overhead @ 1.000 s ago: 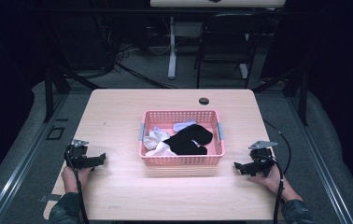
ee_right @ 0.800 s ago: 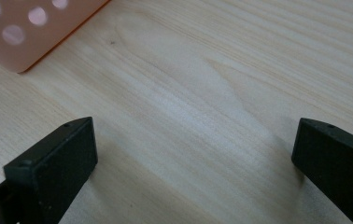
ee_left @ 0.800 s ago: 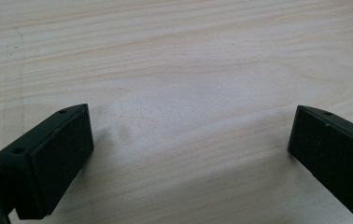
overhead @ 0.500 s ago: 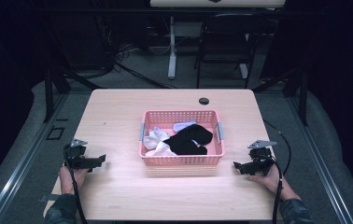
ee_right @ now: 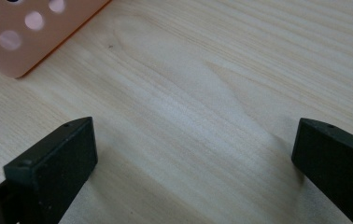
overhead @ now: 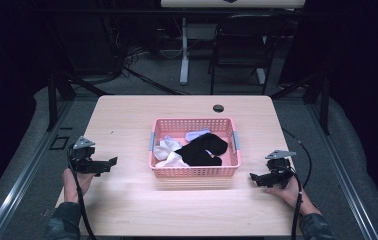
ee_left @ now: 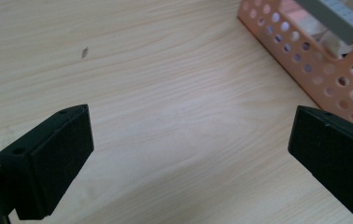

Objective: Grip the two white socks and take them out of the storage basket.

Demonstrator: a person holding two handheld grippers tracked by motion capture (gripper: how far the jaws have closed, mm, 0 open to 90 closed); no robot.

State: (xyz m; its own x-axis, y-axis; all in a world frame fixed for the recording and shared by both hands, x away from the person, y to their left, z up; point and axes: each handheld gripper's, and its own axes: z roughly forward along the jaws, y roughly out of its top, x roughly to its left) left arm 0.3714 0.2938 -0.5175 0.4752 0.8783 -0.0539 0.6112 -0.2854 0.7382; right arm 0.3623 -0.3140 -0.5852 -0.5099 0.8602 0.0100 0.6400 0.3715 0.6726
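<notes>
Starting at the left of the high view, I have my left gripper (overhead: 108, 162) low over the table (overhead: 127, 210), left of centre in the frame, its tongs pointing toward the basket. In the left gripper view its jaws stand wide apart with nothing between them but bare wood, and the pink basket (ee_left: 333, 70) wall sits in the upper right corner.

Moving to the middle of the high view, the pink basket (overhead: 192, 172) rests on the table and holds the laundry: white socks (overhead: 169, 156) bunched in its lower left part, a black sock (overhead: 202, 150) draped across the centre, and a pale piece (overhead: 196, 135) toward the upper rim. I judge all of it soft, light and limp; it will sag and drag its neighbours, so I would pinch a raised fold of the black sock near its upper right end, clear of the white ones, rather than scoop underneath. The perforated basket looks light too and may slide if I tug.

At the right of the high view, my right gripper (overhead: 253, 178) sits near the lower right of the basket, apart from it. In the right gripper view its jaws are likewise fully spread and empty, with a basket corner (ee_right: 25, 37) at upper left.
</notes>
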